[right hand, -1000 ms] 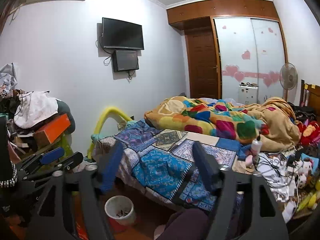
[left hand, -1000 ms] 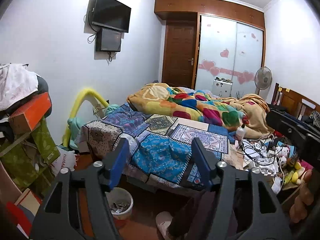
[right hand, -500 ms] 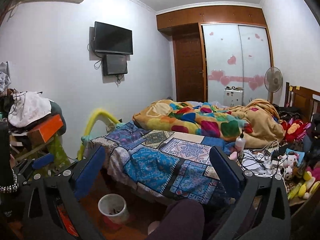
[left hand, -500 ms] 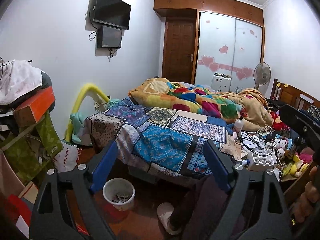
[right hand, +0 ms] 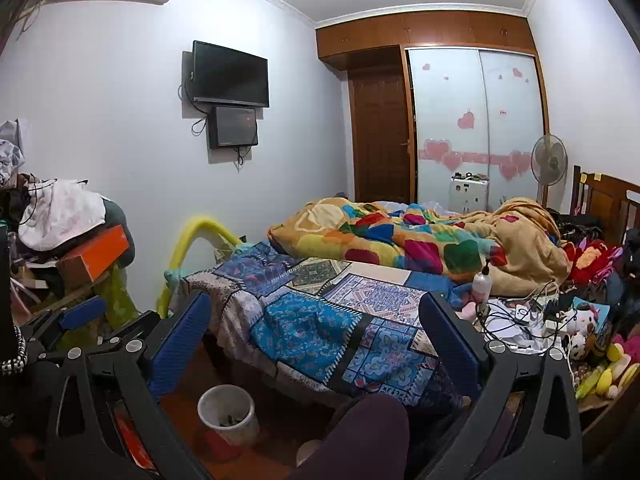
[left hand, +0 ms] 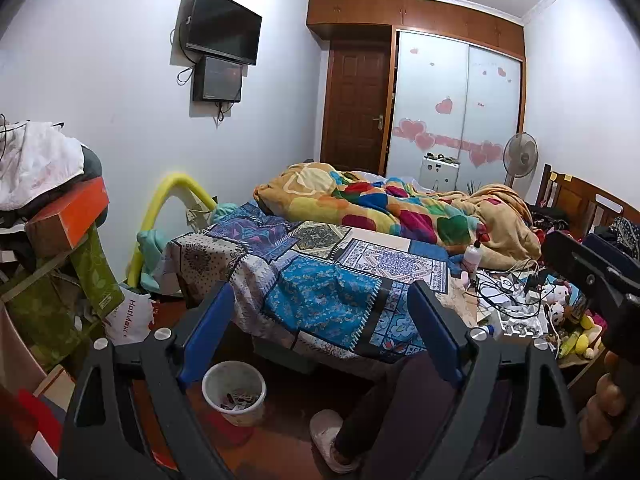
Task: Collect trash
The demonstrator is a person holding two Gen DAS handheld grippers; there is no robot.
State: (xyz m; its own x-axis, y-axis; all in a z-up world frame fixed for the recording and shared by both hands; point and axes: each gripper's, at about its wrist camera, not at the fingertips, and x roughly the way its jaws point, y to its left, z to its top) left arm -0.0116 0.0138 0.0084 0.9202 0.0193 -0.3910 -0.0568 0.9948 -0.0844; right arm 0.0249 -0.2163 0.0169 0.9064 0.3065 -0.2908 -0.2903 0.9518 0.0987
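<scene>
A white waste bin (left hand: 234,393) with scraps inside stands on the wooden floor at the bed's foot; it also shows in the right wrist view (right hand: 226,408). My left gripper (left hand: 320,316) is open wide and empty, held above the floor and facing the bed. My right gripper (right hand: 316,328) is open wide and empty too, level with the bed's corner. The left gripper's blue finger (right hand: 82,314) shows at the left of the right wrist view. The right gripper's body (left hand: 588,272) shows at the right of the left wrist view.
A bed with a patchwork cover (left hand: 320,292) and a colourful duvet (right hand: 400,240) fills the middle. Cables, a bottle (right hand: 482,282) and toys (right hand: 588,336) clutter the right side. Boxes and clothes (left hand: 52,216) pile up on the left. The person's leg and slipper (left hand: 332,440) are below.
Both grippers opened from narrow to wide and pulled back from the bed. The views rose and widened, so more floor and the bin show.
</scene>
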